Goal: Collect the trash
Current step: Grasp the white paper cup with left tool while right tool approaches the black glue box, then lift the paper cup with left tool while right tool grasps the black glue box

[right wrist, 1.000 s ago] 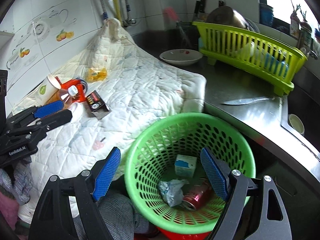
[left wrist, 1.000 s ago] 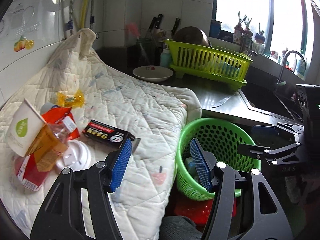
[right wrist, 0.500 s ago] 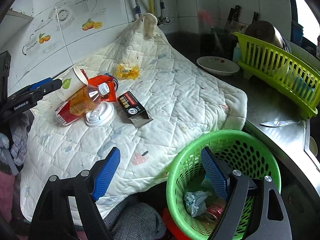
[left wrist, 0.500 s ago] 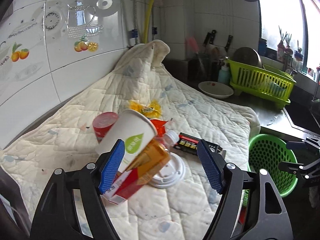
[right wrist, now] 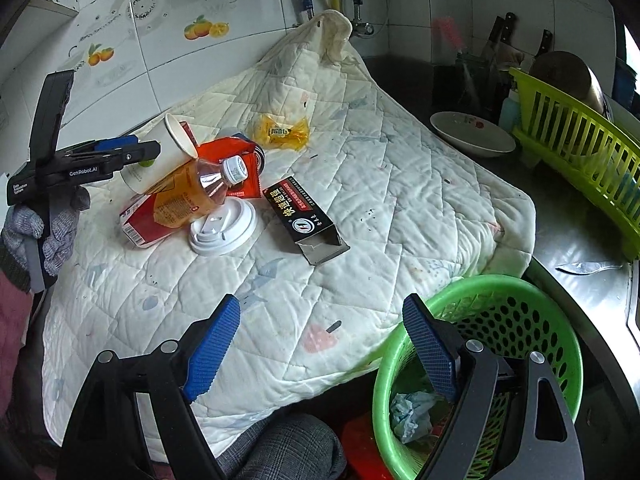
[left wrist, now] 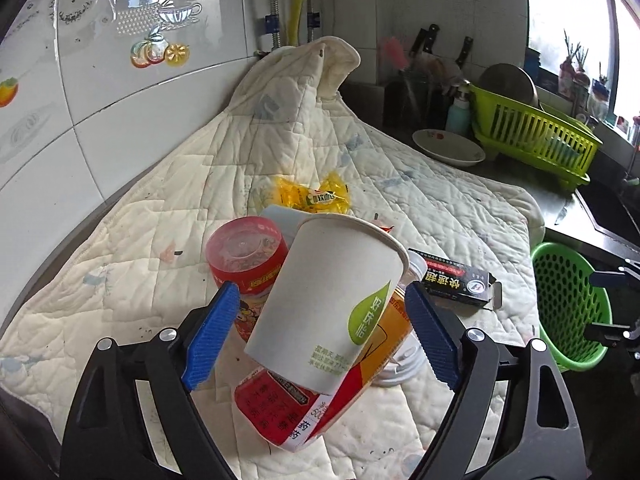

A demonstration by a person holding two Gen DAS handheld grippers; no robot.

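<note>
A pile of trash lies on the white quilt (left wrist: 400, 200). In it, a white paper cup (left wrist: 332, 300) leans on an orange drink bottle (left wrist: 388, 320), a red tub (left wrist: 244, 256) and a red packet (left wrist: 288, 412). My left gripper (left wrist: 320, 332) is at the cup with its jaws opening. The cup stands between the blue pads, apart from both. A black box (right wrist: 304, 216), a white lid (right wrist: 224, 228) and a yellow wrapper (right wrist: 284, 132) lie nearby. My right gripper (right wrist: 320, 344) is open and holds nothing, over the quilt's front edge beside the green basket (right wrist: 500, 292).
The basket holds crumpled paper (right wrist: 408, 412). A plate (right wrist: 472, 136), a lime dish rack (right wrist: 580, 148) and a knife (right wrist: 588, 267) sit on the steel counter to the right. A gloved hand (right wrist: 48, 224) holds the left gripper. A trouser knee (right wrist: 280, 448) is below the quilt.
My left gripper swung from the basket leftward to the trash pile and spread its jaws around the cup. My right gripper shifted left from over the basket to the quilt's edge.
</note>
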